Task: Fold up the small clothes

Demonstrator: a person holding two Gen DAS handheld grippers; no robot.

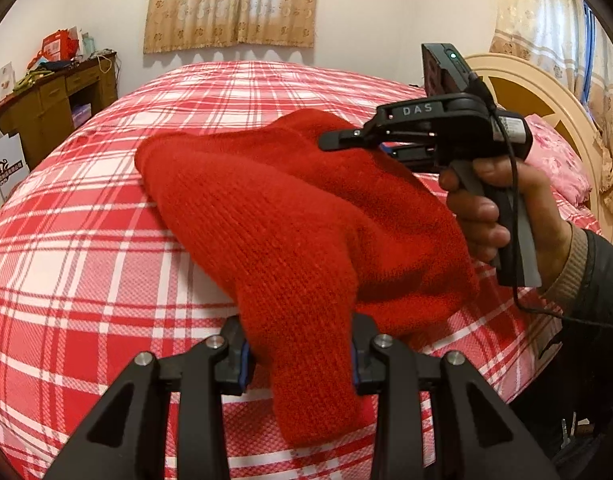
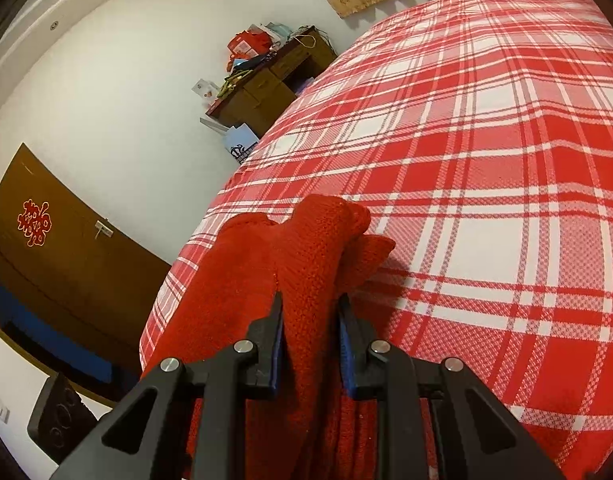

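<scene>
I hold the red knit garment [image 1: 290, 216] raised above the plaid bed [image 1: 86, 240], so it can drape for folding. My left gripper [image 1: 298, 356] and right gripper [image 2: 310, 320] each pinch a bunched section.

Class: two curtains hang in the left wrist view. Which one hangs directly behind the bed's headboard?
The curtain at the right edge: the cream headboard stands just below it. The other curtain hangs beyond the plaid bed, nearer the desk.

Red knit garment [image 1: 290, 216] — bunched, lifted off bed
</scene>
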